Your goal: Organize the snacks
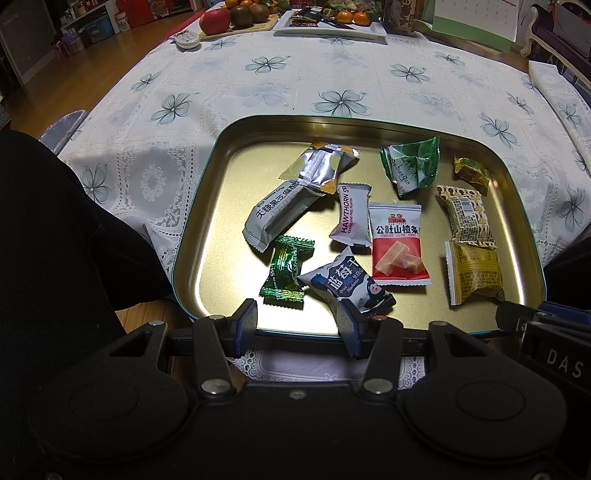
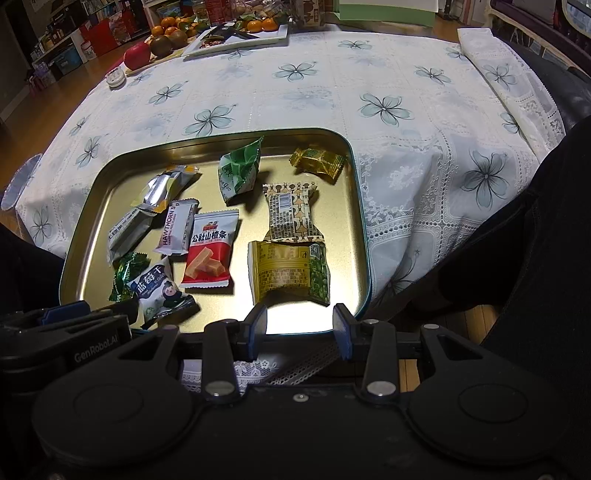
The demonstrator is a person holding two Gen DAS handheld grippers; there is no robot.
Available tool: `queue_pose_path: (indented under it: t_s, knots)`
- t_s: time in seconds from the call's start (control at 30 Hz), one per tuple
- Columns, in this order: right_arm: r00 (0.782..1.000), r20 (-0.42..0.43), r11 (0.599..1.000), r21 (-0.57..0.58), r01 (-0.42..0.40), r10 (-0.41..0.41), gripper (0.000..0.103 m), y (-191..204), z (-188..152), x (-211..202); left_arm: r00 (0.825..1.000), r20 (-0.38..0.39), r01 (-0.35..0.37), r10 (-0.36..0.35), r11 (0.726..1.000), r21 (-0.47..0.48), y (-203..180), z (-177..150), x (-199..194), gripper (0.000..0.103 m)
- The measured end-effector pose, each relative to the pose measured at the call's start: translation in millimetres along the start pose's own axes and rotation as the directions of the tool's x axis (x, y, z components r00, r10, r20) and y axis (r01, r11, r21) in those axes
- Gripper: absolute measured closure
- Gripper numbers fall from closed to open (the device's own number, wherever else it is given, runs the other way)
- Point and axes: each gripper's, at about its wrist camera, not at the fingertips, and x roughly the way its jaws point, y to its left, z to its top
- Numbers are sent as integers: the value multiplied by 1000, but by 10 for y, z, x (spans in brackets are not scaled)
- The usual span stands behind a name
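A gold metal tray [image 1: 207, 206] [image 2: 88, 229] holds several wrapped snacks. Among them are a red hawthorn pack [image 1: 397, 245] [image 2: 208, 249], a blue-and-white dried blueberry pack [image 1: 343, 284] [image 2: 159, 290], a green foil candy [image 1: 286, 269] and an olive-gold pack [image 1: 474, 271] [image 2: 288, 269]. My left gripper [image 1: 299, 321] is open at the tray's near edge, its right finger beside the blueberry pack. My right gripper [image 2: 300, 323] is open and empty at the near edge, just in front of the olive-gold pack.
The tray sits on a floral white tablecloth [image 1: 295, 81] [image 2: 406, 110]. At the far side are a fruit board with an apple [image 1: 214, 20] [image 2: 137, 54] and a white plate with tangerines [image 1: 332, 22] [image 2: 240, 31]. A person's dark-clothed legs flank the tray.
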Motion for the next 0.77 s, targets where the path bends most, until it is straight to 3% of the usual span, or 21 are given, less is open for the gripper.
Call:
queue_pose_path:
  t_s: [0.77]
  knots:
    - [1000, -2, 1000, 2, -1, 1, 63, -2, 0, -5, 1000, 20, -15, 15, 1000, 5, -13, -7, -22, 48]
